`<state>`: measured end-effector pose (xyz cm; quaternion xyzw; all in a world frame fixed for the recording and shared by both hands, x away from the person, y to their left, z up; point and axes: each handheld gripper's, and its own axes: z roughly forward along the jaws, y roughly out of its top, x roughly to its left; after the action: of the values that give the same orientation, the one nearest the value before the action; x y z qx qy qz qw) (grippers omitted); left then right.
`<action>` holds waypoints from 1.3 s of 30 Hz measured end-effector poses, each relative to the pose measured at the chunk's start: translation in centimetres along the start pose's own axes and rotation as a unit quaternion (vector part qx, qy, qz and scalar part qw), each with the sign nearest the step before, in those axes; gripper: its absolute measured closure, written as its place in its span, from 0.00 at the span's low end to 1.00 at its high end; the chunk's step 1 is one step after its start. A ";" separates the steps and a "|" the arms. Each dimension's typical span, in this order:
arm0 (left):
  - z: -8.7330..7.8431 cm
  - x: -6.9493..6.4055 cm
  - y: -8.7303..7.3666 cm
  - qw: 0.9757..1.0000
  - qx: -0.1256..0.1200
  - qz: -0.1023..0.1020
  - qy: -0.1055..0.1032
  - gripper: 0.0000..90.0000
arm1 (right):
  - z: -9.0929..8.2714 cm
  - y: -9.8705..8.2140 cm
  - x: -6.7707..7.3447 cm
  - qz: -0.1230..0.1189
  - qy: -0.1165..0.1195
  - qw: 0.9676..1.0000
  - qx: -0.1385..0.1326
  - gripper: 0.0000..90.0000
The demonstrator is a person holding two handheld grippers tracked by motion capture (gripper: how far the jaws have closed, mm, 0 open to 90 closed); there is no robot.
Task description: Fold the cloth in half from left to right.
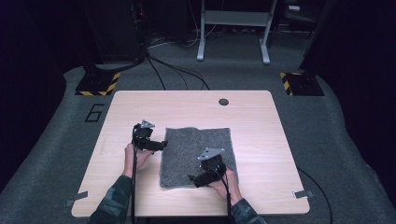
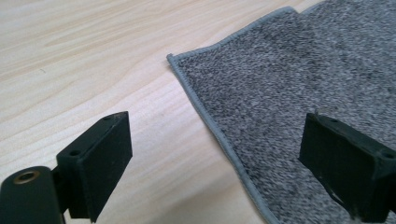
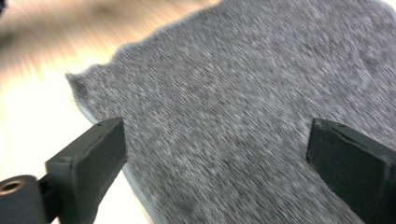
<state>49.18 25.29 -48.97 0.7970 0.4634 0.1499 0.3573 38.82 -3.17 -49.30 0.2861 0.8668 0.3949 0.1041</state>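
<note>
Two grippers are in my hands, and both are over one grey towel point(image 1: 196, 154) that lies flat near the middle of the wooden table point(image 1: 261, 135). My left gripper point(image 1: 161, 145) is at the left edge of the towel, close to its far left corner. In the left gripper view its jaws stand wide apart and hold nothing: one jaw is above the bare wood, the other above the grey pile, and the stitched hem point(image 2: 205, 116) runs between them. My right gripper point(image 1: 192, 179) is over the near part of the towel, not far from the near left corner. Its jaws are also wide apart and empty. In the right gripper view the picture is blurred, but I can see the towel's edge just beside one jaw and the cloth under the other.

I judge that I am in the approach step, before any grasp: the towel is not yet lifted or folded, and no jaw touches it as far as I can tell. The next move, I think, calls for lowering each gripper until one jaw slides under the hem and the other presses from above, then closing on the edge. The cloth is thin and lies flat on the wood, so the lower jaw must go very low, otherwise it may only push the towel and wrinkle it.
</note>
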 end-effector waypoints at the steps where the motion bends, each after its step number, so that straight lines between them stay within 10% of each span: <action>1: 0.0 0.0 0.0 1.000 0.000 0.000 0.000 0.10 | 0.1 0.1 0.3 0.000 0.003 1.000 -0.002 0.07; 20: 3.6 1.8 2.7 1.000 0.023 -0.018 -0.007 0.16 | 3.8 2.7 6.0 -0.061 0.054 0.997 0.019 0.12; 30: 5.3 2.1 3.0 0.999 0.033 -0.013 0.005 0.32 | 5.8 2.7 9.0 -0.092 0.060 0.993 0.036 0.61; 39: 6.1 2.3 3.5 0.999 0.028 -0.008 0.017 0.50 | 6.0 2.6 9.5 -0.096 0.046 0.994 0.025 0.80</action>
<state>56.05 23.52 -50.95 0.8002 0.4798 0.1475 0.3283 34.58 7.49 -50.92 0.1859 0.9036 0.3741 0.0944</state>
